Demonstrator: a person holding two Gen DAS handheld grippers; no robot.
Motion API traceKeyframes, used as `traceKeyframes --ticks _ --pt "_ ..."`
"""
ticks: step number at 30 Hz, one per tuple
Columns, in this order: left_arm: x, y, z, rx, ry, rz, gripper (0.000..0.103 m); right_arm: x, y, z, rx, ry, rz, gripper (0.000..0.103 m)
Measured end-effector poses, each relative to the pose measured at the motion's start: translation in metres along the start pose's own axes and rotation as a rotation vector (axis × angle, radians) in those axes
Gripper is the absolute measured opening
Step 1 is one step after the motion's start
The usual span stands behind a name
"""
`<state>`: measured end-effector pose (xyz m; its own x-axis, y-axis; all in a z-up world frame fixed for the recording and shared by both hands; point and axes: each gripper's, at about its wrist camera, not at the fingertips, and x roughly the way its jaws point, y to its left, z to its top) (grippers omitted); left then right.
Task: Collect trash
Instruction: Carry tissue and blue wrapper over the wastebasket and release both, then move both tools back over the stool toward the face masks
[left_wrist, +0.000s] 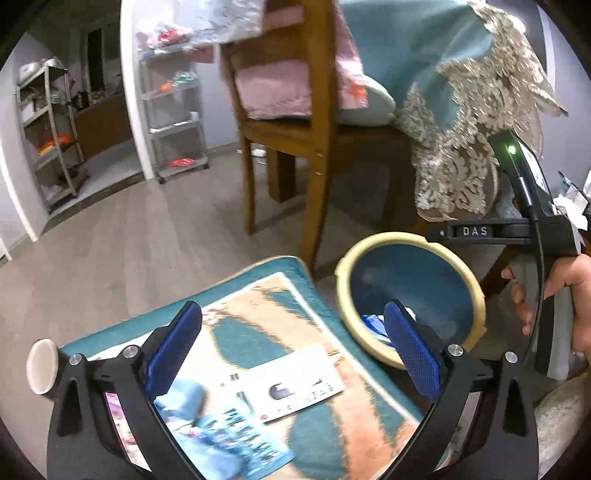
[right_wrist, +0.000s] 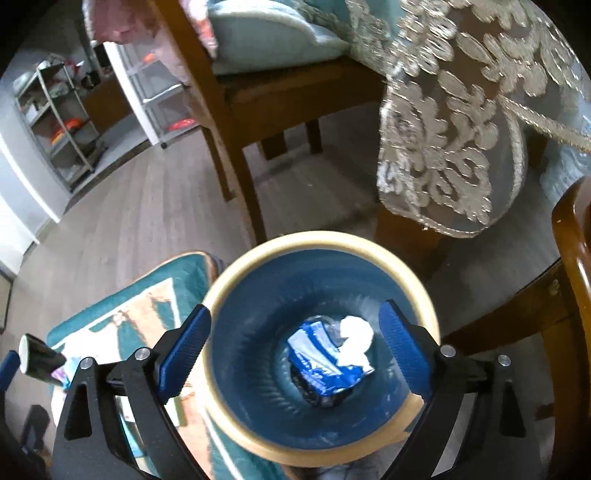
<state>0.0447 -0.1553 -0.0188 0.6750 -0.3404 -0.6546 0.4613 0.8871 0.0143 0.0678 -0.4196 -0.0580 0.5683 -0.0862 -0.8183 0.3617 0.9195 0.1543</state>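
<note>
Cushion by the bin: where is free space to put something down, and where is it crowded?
The cushion is bare along its far edge, near the chair leg. The wood floor to its left is open. Nearer, the white card and blue wrapper crowd it. The bin already holds trash.

A: The bin (right_wrist: 236, 421) looks like smooth plastic, blue inside with a matt cream rim. The wrapper (right_wrist: 317, 358) in it is glossy foil.

B: The chair (left_wrist: 314, 155) is varnished wood, the tablecloth (left_wrist: 461, 122) has rough lace, and the cushion (left_wrist: 306, 295) is woven cloth.
</note>
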Motion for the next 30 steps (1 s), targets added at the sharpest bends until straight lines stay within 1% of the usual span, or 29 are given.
traceKeyframes --ticks 7,10,12,16,18,23,27,30 --pt "-0.036 0.049 -0.006 -0.08 -0.022 0.084 0.097 -0.014 0.046 -0.006 -0.041 -0.011 0.065 0.093" --pt "-0.055 0.078 -0.01 -0.143 -0.03 0.128 0.097 -0.017 0.071 -0.009 -0.069 0.002 0.097 0.093" --pt "-0.064 0.091 -0.014 -0.174 -0.037 0.151 0.097 -0.017 0.085 -0.013 -0.086 0.008 0.107 0.093" --pt "-0.086 0.119 -0.023 -0.234 -0.05 0.189 0.097 -0.017 0.124 -0.022 -0.147 0.035 0.134 0.093" --pt "-0.092 0.129 -0.028 -0.246 -0.049 0.203 0.097 -0.019 0.144 -0.028 -0.179 0.044 0.153 0.093" --pt "-0.1 0.156 -0.048 -0.259 -0.023 0.26 0.097 -0.021 0.179 -0.04 -0.241 0.066 0.191 0.093" --pt "-0.099 0.175 -0.067 -0.262 0.019 0.293 0.097 -0.021 0.204 -0.05 -0.248 0.093 0.224 0.093" --pt "-0.094 0.186 -0.082 -0.241 0.05 0.312 0.097 -0.013 0.225 -0.06 -0.266 0.116 0.247 0.093"
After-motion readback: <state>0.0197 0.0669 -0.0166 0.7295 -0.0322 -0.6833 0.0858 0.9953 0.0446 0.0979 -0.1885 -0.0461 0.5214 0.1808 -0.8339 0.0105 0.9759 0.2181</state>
